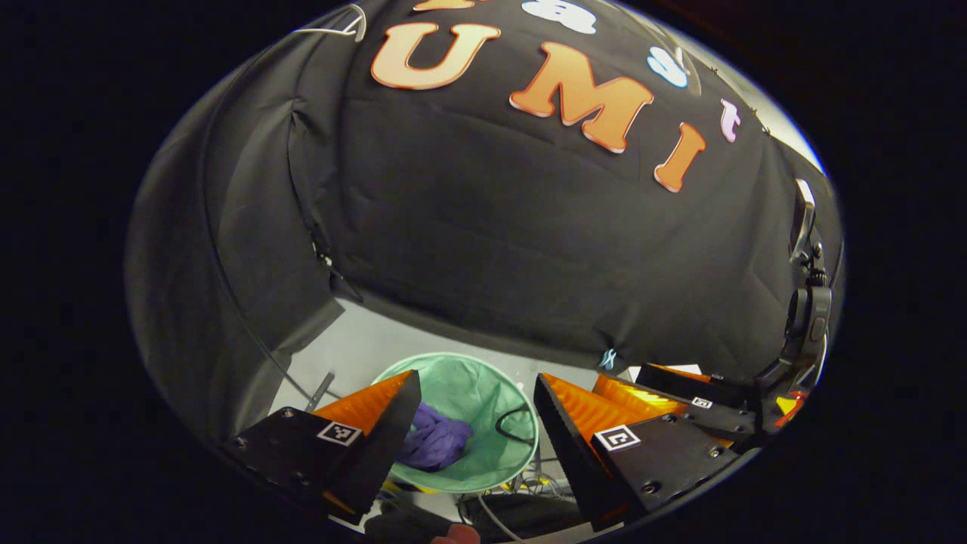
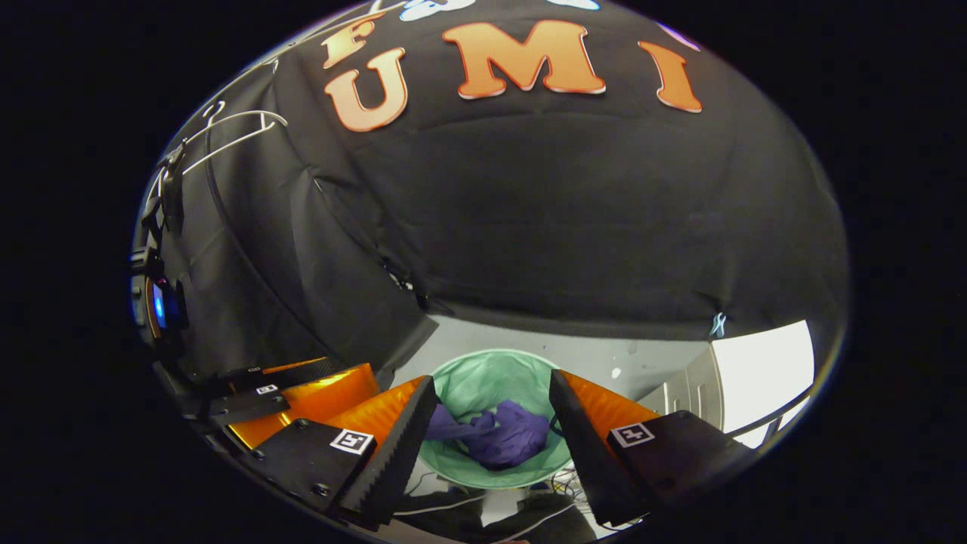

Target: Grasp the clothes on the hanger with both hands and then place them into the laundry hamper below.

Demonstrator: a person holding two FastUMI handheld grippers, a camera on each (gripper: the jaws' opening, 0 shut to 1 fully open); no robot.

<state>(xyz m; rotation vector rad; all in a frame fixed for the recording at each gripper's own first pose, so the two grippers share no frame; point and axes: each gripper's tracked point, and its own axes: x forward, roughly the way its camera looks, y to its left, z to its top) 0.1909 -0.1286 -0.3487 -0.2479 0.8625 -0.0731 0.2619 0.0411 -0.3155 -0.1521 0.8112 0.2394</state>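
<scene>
A purple garment (image 1: 438, 442) lies crumpled inside the round green laundry hamper (image 1: 491, 468) on the floor below. My left gripper (image 1: 476, 381) hovers above the hamper, open, with nothing between its fingers. My right gripper (image 1: 680, 393) is close beside it on the right. In the right gripper view the same purple garment (image 2: 498, 434) sits in the hamper (image 2: 521, 370), framed by my open right gripper (image 2: 492, 379). The left gripper (image 2: 302, 393) shows at its left. A bare white hanger (image 2: 234, 128) hangs high on the left, also seen as the hanger (image 1: 332, 30).
Black cloth walls close in the back and left. Dark cables (image 1: 521, 499) lie on the pale floor (image 1: 363, 347) in front of the hamper. A black device on a mount (image 1: 808, 302) stands at the right edge. A white panel (image 2: 755, 370) lies right of the hamper.
</scene>
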